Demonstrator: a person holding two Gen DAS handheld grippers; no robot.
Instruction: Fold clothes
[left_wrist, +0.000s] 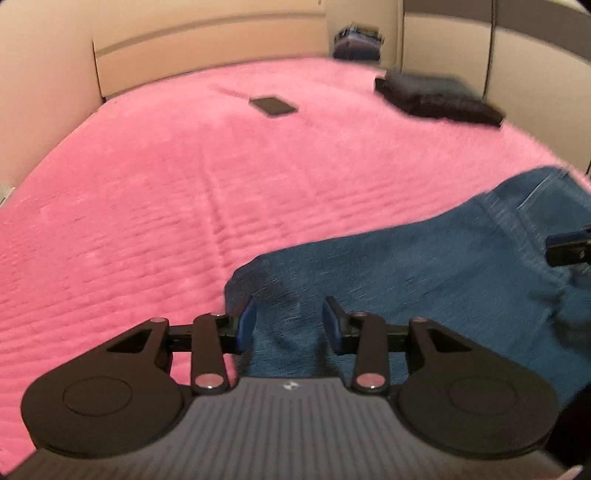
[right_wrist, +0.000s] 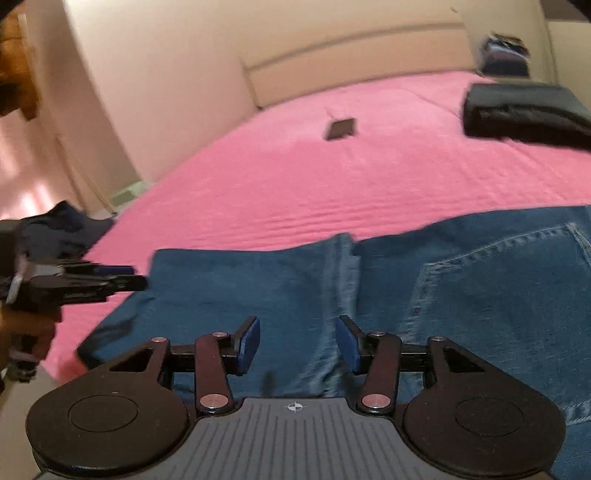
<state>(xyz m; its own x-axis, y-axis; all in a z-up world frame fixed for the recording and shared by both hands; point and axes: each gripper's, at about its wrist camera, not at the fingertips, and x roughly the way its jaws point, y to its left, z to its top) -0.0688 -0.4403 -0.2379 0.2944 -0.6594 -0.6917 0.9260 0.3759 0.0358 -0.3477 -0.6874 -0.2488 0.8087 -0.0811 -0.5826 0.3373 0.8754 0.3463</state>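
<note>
Jeans (right_wrist: 424, 295), blue denim, lie spread on the near part of the bed (left_wrist: 184, 184), which has a pink ribbed cover. In right wrist view a leg section reaches left toward the bed's near-left edge; a back pocket w/ stitching shows at right, and a seam runs down the middle btwn the fingers.

Left hand-held gripper (left_wrist: 290, 325): jaws apart, blue pads either side of a denim fold near the fabric's left edge. Whether the pads touch the cloth can't be told; nothing is clamped. In right wrist view the same tool comes in from the left at the leg's edge, a bit of the person's hand behind it.

Right hand-held gripper (right_wrist: 298, 343): jaws apart too, over the jeans' centre seam, holding nothing. Its tip shows at the far right of left wrist view, just above the denim.

Further back on the cover: a dark flat phone-like thing (left_wrist: 273, 106) roughly mid-bed, well apart from the jeans. A folded black garment (left_wrist: 439, 98) sits toward the far-right side. Beyond it, off the bed's far corner, is a blurred dark-blue stack (left_wrist: 358, 42), too soft to ID. Beige headboard (left_wrist: 207, 55) behind. Dark cloth (right_wrist: 66, 229) lies by the bed's left edge in right wrist view.
</note>
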